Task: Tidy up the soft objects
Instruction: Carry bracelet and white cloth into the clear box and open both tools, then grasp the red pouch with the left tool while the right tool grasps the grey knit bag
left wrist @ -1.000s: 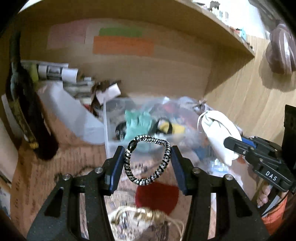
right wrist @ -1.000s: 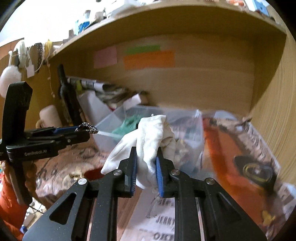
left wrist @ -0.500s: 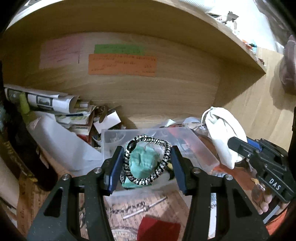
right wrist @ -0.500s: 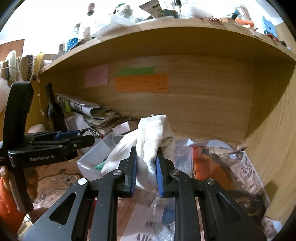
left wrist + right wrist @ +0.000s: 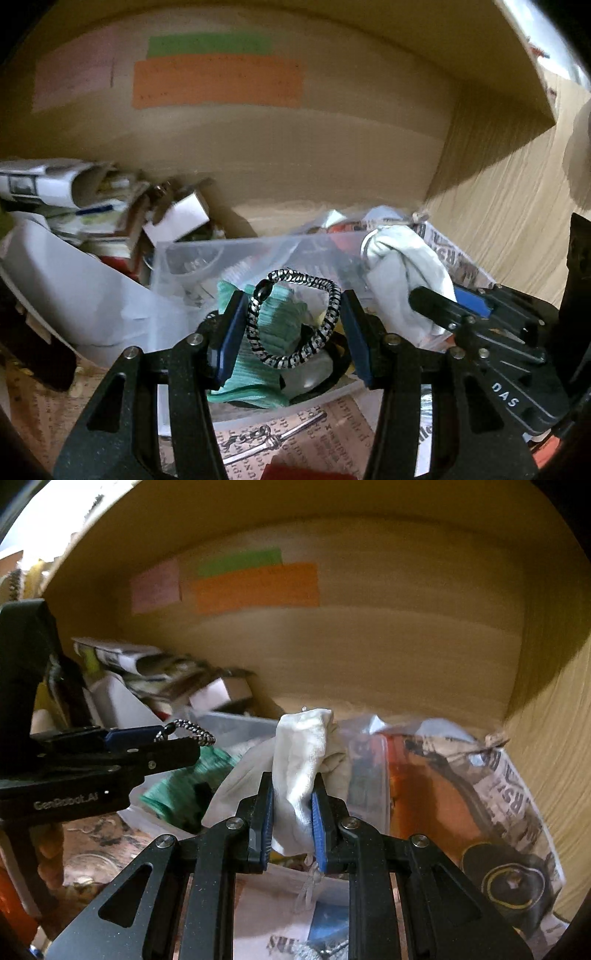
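Note:
My left gripper (image 5: 293, 325) is shut on a black-and-white braided hair tie (image 5: 295, 317), held just above a clear plastic bin (image 5: 236, 251) that holds a green knitted cloth (image 5: 266, 347). My right gripper (image 5: 291, 808) is shut on a white cloth (image 5: 303, 753), held over the bin's right side. The white cloth also shows in the left wrist view (image 5: 402, 273), with the right gripper (image 5: 436, 306) beside it. The left gripper (image 5: 173, 746) and hair tie (image 5: 192, 731) show at the left of the right wrist view.
The bin sits in a wooden shelf recess (image 5: 295, 155) with coloured paper notes (image 5: 218, 81) on the back wall. Rolled papers and boxes (image 5: 92, 206) pile at the left. A plastic bag with newspaper and orange items (image 5: 443, 775) lies at the right.
Both grippers have moved forward into the recess and closer to the bin. Each keeps its hold on its item.

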The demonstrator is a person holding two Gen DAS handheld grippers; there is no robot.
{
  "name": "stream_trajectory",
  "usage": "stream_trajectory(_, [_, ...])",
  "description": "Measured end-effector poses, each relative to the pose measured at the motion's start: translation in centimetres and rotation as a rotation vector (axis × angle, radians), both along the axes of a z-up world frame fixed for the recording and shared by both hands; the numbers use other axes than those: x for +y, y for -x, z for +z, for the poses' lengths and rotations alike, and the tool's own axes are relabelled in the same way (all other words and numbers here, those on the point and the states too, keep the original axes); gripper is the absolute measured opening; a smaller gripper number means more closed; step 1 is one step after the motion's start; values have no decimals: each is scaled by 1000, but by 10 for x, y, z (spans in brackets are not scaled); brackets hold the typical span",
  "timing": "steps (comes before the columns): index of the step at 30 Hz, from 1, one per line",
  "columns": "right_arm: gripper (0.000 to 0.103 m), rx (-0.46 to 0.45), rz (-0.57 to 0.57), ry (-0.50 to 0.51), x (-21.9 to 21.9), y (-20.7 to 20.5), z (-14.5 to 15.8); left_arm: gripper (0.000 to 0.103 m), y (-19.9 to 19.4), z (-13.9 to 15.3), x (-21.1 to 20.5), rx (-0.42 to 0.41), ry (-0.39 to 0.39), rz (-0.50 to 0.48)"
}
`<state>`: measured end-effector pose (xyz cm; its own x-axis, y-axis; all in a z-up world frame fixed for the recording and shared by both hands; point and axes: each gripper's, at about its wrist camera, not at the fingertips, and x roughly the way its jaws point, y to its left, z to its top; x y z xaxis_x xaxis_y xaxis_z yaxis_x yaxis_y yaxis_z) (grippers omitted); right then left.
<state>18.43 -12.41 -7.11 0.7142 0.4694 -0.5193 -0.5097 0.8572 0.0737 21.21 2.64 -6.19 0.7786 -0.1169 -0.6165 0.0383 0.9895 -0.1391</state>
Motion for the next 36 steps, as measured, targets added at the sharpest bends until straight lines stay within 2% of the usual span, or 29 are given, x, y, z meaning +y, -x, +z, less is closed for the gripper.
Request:
stream_trajectory(12, [19,63,-3,75,12,-15,-20,51,-22,-32,-6,97,21,-27])
stream_trajectory(16, [29,64,-8,80,11,-14,-20,60,-27,-37,-5,121,41,-36])
stream_trajectory(17, [36,62,-9,80,11,-14,-19,62,-27,-36,-5,125,45,-38])
stream_trajectory(18, [41,60,-10,79,11,-14,-19,65,-26,-35,-4,123,52,-37])
stream_trajectory(24, [54,28,-22,60,6,-8,-10,70,-16,-23,-3,92,57,-35])
stream_trajectory(36, [58,-43,-14,34,-6,17,15,77,22,15,-2,-27,8,-16])
